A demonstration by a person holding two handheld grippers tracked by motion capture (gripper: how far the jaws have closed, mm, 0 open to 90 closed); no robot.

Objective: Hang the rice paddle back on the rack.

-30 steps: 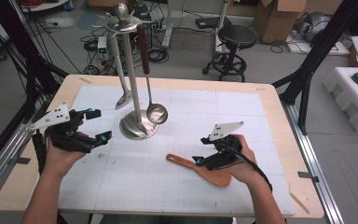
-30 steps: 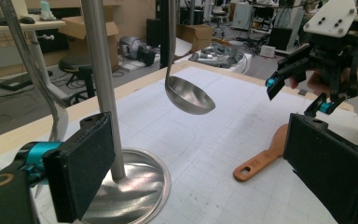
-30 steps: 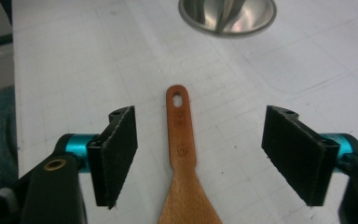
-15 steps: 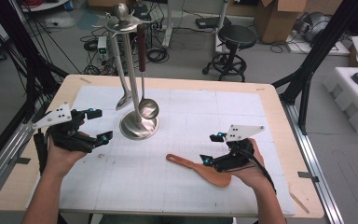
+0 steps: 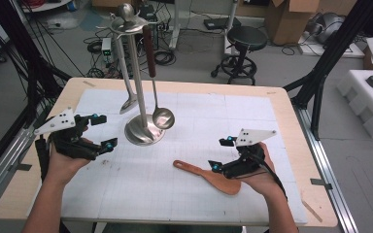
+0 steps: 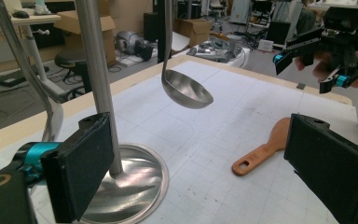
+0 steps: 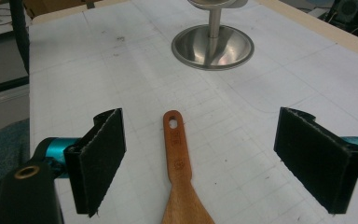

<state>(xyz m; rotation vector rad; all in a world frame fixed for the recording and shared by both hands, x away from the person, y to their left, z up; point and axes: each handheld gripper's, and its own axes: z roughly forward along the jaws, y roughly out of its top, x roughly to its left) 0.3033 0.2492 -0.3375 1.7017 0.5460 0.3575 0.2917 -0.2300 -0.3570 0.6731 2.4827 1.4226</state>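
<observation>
So far the work looks about half done, judging by how things lie. On the table [image 5: 291, 145], toward its far edge and left of centre, stands the steel utensil stand [image 5: 137, 73], its round base [image 7: 213, 46] on the white mat. From its top hang a ladle [image 5: 162, 118] and a second steel utensil [image 5: 127, 104], so those two appear to be in place already.

Left to do is the wooden spatula [image 5: 209, 174], which lies flat on the mat toward the near edge, right of centre, with its holed handle end [image 7: 173, 123] pointing at the stand.

Over its blade end the right gripper [image 5: 221, 154] hovers. Its jaws have just been opening and now stand wide apart with the handle between them and clear of both pads. I judge it is neither gripped nor lifted yet.

Near the left edge, the left gripper [image 5: 103, 132] waits with jaws apart and empty beside the base.
</observation>
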